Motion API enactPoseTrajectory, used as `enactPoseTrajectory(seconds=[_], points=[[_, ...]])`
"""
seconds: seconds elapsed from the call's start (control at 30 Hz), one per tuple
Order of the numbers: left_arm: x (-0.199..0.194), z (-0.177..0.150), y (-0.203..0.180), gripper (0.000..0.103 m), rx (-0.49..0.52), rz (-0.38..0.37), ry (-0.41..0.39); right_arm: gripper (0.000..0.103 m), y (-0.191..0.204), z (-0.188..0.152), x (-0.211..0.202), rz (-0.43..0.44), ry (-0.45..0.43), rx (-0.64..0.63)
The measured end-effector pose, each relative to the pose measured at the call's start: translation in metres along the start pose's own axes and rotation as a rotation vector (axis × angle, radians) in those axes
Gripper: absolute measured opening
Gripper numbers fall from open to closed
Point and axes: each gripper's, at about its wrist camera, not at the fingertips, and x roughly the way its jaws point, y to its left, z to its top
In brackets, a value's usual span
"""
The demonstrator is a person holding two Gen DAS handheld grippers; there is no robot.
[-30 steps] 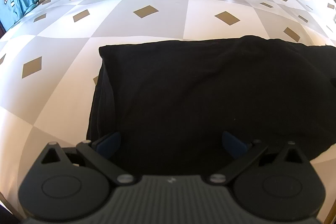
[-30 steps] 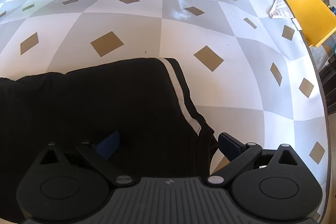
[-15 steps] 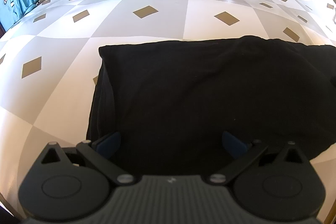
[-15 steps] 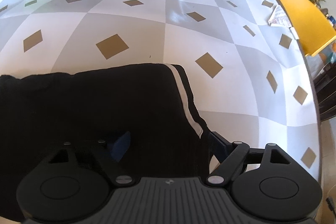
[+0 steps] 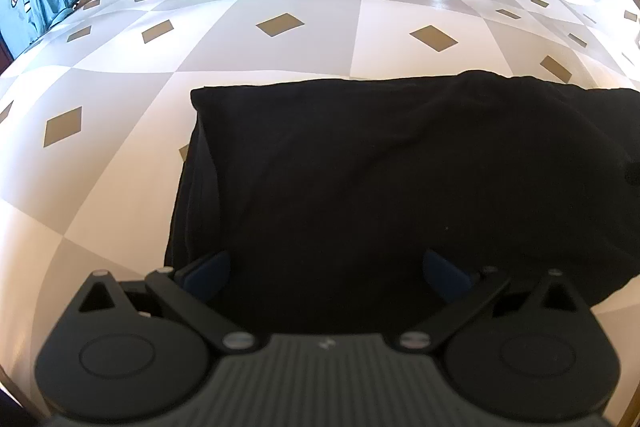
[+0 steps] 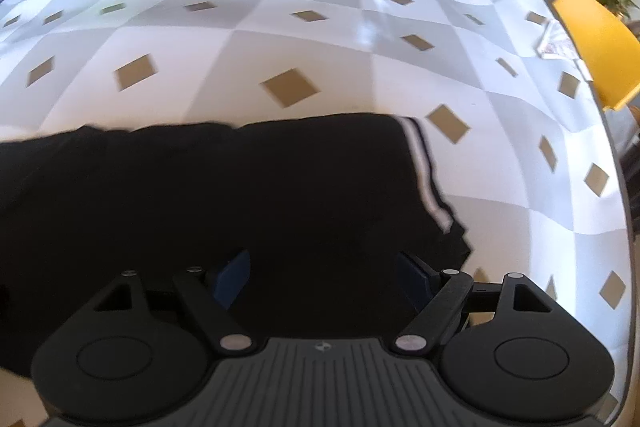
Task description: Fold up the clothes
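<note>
**Squaring up the next fold**

The black knit garment with a white-striped cuff point(image 6: 280, 195) lies flat on the checked grey-and-white desk point(image 5: 280, 27), cuff toward two o'clock. The left tool point(image 5: 326, 275) and right tool point(image 6: 322, 277) hang spread above the cloth, pinching nothing. Better to bite both near corners evenly before lifting
</note>
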Motion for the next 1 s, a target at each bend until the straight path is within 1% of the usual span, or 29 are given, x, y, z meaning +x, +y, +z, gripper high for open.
enactPoseTrajectory(seconds=[0.43, 0.6, 0.8, 1.0], points=[[-0.001, 0.0, -0.001, 0.103, -0.006, 0.006, 0.001, 0.078, 0.049, -0.027, -0.017, 0.156, -0.004, -0.053], [-0.002, 0.0, -0.001, 0.103, -0.002, 0.006, 0.002, 0.079, 0.069, -0.033, -0.023, 0.197, -0.016, -0.097], [-0.003, 0.0, -0.002, 0.103, 0.008, 0.009, 0.003, 0.079, 0.083, -0.04, -0.024, 0.224, -0.015, -0.128], [-0.003, 0.0, -0.003, 0.103, 0.015, 0.014, -0.002, 0.079, 0.091, -0.046, -0.023, 0.211, -0.019, -0.166]])
